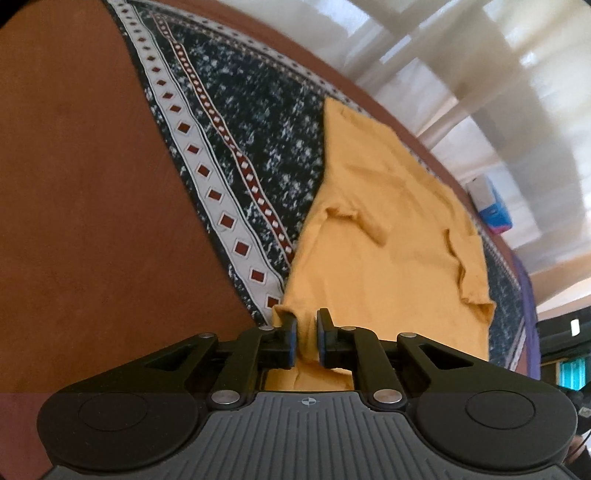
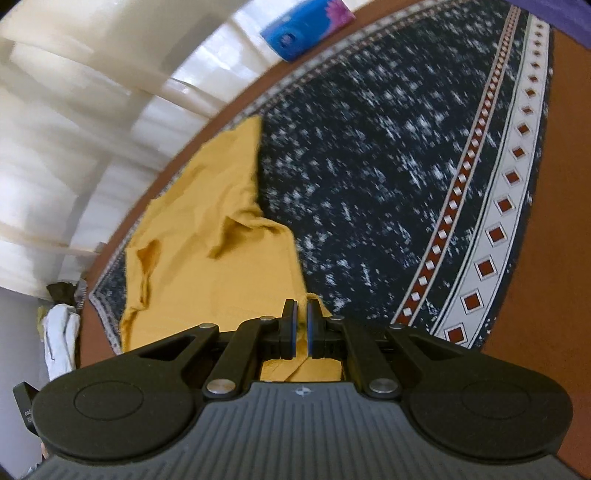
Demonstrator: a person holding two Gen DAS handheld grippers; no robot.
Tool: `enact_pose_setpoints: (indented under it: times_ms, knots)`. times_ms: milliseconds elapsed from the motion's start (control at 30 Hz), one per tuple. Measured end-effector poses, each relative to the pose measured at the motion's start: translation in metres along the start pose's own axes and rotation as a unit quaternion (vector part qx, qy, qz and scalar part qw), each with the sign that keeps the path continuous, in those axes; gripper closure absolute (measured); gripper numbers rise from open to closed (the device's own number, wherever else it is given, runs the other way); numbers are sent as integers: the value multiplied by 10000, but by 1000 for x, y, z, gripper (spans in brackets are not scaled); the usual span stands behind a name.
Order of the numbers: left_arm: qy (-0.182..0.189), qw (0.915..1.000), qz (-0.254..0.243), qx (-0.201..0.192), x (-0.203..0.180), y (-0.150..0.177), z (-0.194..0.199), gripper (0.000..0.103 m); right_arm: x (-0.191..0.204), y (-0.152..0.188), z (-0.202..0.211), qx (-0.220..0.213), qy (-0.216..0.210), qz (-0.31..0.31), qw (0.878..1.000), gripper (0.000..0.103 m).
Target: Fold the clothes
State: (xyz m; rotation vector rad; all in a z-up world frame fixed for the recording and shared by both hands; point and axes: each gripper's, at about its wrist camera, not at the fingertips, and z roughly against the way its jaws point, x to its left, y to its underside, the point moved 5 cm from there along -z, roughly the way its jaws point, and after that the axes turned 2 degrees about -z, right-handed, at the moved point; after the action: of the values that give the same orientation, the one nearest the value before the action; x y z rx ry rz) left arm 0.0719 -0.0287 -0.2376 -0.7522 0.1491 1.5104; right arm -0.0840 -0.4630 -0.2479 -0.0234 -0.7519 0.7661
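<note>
A yellow T-shirt (image 1: 384, 236) lies spread on a dark patterned rug (image 1: 258, 122), its sleeves folded inward. My left gripper (image 1: 306, 325) is shut on the shirt's near left corner, with cloth pinched between the pads. In the right wrist view the same yellow T-shirt (image 2: 207, 236) stretches away over the rug (image 2: 388, 177). My right gripper (image 2: 301, 314) is shut on the shirt's near right corner. Both corners are lifted a little off the rug.
Brown floor (image 1: 92, 184) borders the rug. A white curtain (image 1: 480, 74) hangs behind. A blue box (image 2: 303, 26) stands by the curtain and also shows in the left wrist view (image 1: 491, 206). A pile of clothes (image 2: 61, 317) lies at the left.
</note>
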Motion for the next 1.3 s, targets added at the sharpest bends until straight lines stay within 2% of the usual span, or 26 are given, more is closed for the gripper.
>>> enact_pose_setpoints:
  times_ms: [133, 200, 233, 267, 367, 433, 533, 600, 700, 767, 1033, 1300]
  knots:
    - [17, 9999, 99, 4, 2, -3, -1, 73, -4, 2, -7, 31, 81, -128, 9999, 90]
    - [-18, 9998, 182, -17, 3, -6, 2, 65, -4, 1, -5, -21, 168, -165, 9997, 84]
    - [-119, 9997, 206, -104, 3, -9, 8, 48, -3, -1, -2, -83, 252, -150, 9995, 65]
    - [-227, 9993, 208, -219, 4, -11, 14, 36, -1, -2, 3, -174, 414, -61, 9990, 49]
    - [-333, 9981, -106, -503, -2, -16, 40, 39, 12, -2, 25, -589, 628, 465, 9952, 50]
    - [-178, 9977, -453, -466, -14, -14, 52, 43, 26, 3, 39, -731, 484, 754, 9933, 51]
    - [58, 9935, -1132, -139, -42, 6, 51, 43, 51, 21, 45, -606, 146, 1204, 9908, 53]
    - [174, 9875, -1559, 115, -61, 23, 46, 44, 64, 37, 36, -332, 63, 1534, 9876, 56]
    - [233, 9813, -1827, 550, -76, 53, 24, 48, 79, 64, 17, 114, -6, 1901, 9817, 61]
    - [259, 9802, -1844, 679, -83, 66, 14, 48, 84, 79, 4, 401, -17, 2017, 9786, 68]
    - [343, 9802, -1756, 852, -91, 77, -7, 48, 90, 100, -10, 786, 153, 2511, 9646, 71]
    - [338, 9825, -1659, 780, -92, 66, -16, 48, 89, 98, -17, 852, 225, 2569, 9624, 72]
